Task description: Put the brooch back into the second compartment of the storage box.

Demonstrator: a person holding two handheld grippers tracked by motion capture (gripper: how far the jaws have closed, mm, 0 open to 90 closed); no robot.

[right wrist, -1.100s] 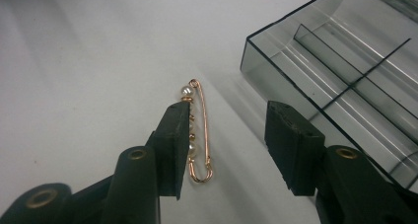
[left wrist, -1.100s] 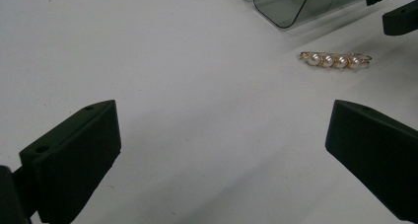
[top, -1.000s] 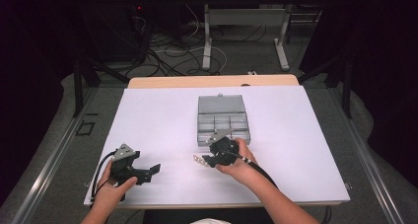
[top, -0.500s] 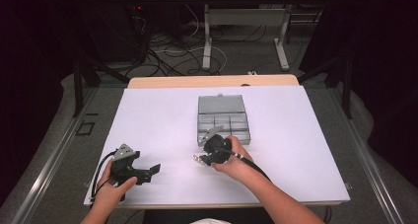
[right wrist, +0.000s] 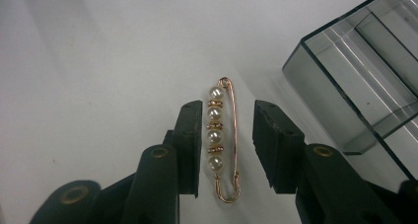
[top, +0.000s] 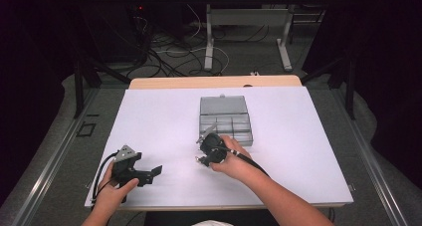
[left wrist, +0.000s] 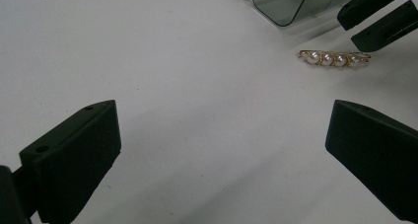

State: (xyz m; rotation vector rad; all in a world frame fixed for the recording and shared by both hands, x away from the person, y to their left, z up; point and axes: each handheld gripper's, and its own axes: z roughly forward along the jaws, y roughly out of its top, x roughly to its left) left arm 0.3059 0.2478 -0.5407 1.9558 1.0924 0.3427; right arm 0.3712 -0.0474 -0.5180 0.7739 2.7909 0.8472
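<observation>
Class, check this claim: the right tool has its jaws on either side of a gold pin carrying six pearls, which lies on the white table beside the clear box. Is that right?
Not quite. The pin carries four pearls, not six, as the right gripper view shows. Otherwise it holds: the right tool has a jaw on either side of it, apart, and it lies on the white table beside the clear box.

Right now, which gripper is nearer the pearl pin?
Right. The right gripper has its jaws either side of the pearl pin; the left gripper sits well off to the pin's left, jaws wide apart.

no readable text, label, brand or number anywhere
</observation>
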